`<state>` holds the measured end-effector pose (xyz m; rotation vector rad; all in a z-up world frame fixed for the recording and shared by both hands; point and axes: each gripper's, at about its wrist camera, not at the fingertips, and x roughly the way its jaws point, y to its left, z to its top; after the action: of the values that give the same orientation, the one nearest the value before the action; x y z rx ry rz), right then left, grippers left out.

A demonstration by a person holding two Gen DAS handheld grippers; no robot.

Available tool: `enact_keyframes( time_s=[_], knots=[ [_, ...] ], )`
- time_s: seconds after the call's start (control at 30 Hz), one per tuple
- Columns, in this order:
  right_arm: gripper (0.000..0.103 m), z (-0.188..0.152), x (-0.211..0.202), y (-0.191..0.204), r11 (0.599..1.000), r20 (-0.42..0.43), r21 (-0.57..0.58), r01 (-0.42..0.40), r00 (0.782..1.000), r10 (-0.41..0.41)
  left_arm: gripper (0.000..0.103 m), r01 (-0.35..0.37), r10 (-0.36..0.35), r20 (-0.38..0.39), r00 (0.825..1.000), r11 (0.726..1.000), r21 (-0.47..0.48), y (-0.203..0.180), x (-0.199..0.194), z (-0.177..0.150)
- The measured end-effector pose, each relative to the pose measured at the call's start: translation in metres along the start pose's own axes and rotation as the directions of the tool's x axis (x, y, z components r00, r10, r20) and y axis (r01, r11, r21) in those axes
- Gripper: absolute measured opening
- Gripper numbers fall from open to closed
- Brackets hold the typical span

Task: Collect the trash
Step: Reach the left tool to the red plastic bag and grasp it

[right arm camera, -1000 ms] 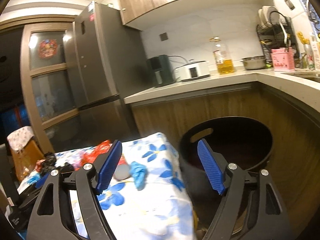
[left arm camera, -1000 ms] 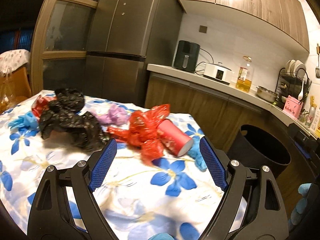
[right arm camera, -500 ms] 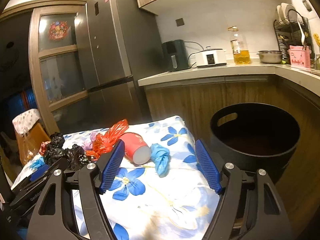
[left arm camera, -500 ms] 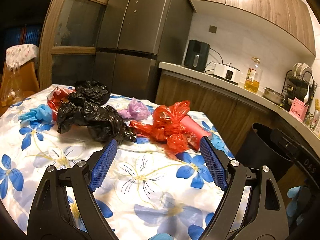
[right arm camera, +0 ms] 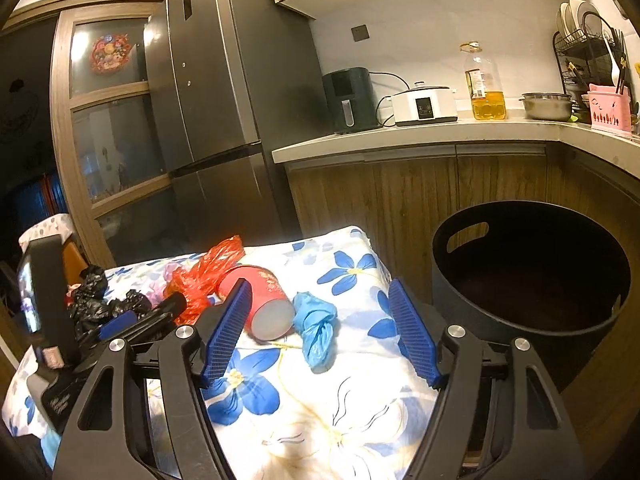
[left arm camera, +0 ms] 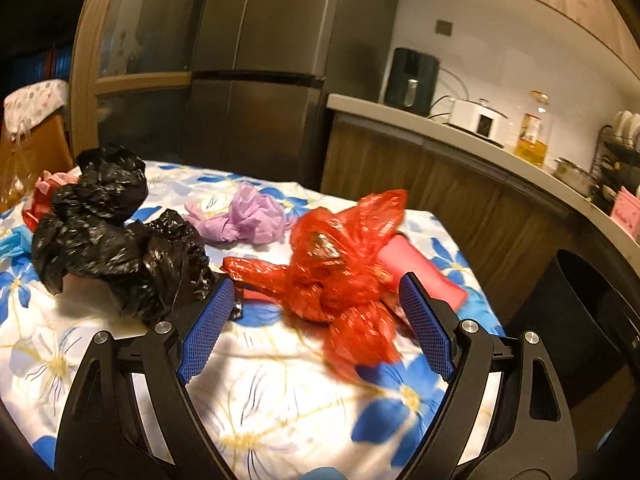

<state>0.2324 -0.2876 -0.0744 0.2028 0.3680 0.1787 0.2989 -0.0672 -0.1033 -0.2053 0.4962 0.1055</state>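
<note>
On the flowered tablecloth (left arm camera: 280, 404) a crumpled red plastic bag (left arm camera: 340, 276) lies just ahead of my left gripper (left arm camera: 316, 326). That gripper is open, its blue pads either side of the bag and not pressing it. A red paper cup (left arm camera: 424, 276) lies on its side behind the bag. A black bag (left arm camera: 112, 240) and a purple bag (left arm camera: 248, 216) sit further left. My right gripper (right arm camera: 320, 334) is open over the table's corner. The red cup (right arm camera: 260, 304) and a blue glove (right arm camera: 316, 324) lie ahead between its fingers, untouched. The left gripper (right arm camera: 152, 316) shows at the left there.
A black round bin (right arm camera: 532, 280) stands on the floor right of the table, below the wooden counter (right arm camera: 420, 136). A tall grey fridge (right arm camera: 224, 100) is behind the table. More blue trash (left arm camera: 12, 244) lies at the table's left edge.
My left gripper has moved forward and down toward the red bag, which now fills the gap between its pads. My right gripper swung from the bin toward the cup and glove, jaws slightly narrower.
</note>
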Motion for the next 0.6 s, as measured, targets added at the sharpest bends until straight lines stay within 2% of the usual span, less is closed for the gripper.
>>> enact_keyframes(
  time_s=[0.13, 0.3, 0.37, 0.6],
  knots=[
    [0.07, 0.001, 0.012, 0.001, 1.0, -0.012, -0.001, -0.017, 1.0, 0.017, 0.081, -0.032, 0.032, -0.018, 0.999, 0.999, 0.005, -0.001, 0.015, 0.006],
    [0.07, 0.001, 0.03, 0.009, 0.998, -0.045, -0.037, -0.044, 0.998, 0.042, 0.062, -0.011, 0.012, -0.091, 0.996, 1.0, 0.008, 0.0, 0.034, 0.005],
    [0.07, 0.0, 0.039, 0.013, 0.997, -0.068, -0.045, -0.062, 0.996, 0.059, 0.05, 0.007, -0.006, -0.106, 0.994, 1.0, 0.013, 0.0, 0.037, 0.004],
    [0.07, -0.004, 0.064, 0.026, 0.989, -0.139, -0.064, -0.135, 0.982, 0.125, 0.037, 0.03, -0.028, -0.097, 0.995, 0.999, 0.017, 0.003, 0.035, 0.001]
  ],
)
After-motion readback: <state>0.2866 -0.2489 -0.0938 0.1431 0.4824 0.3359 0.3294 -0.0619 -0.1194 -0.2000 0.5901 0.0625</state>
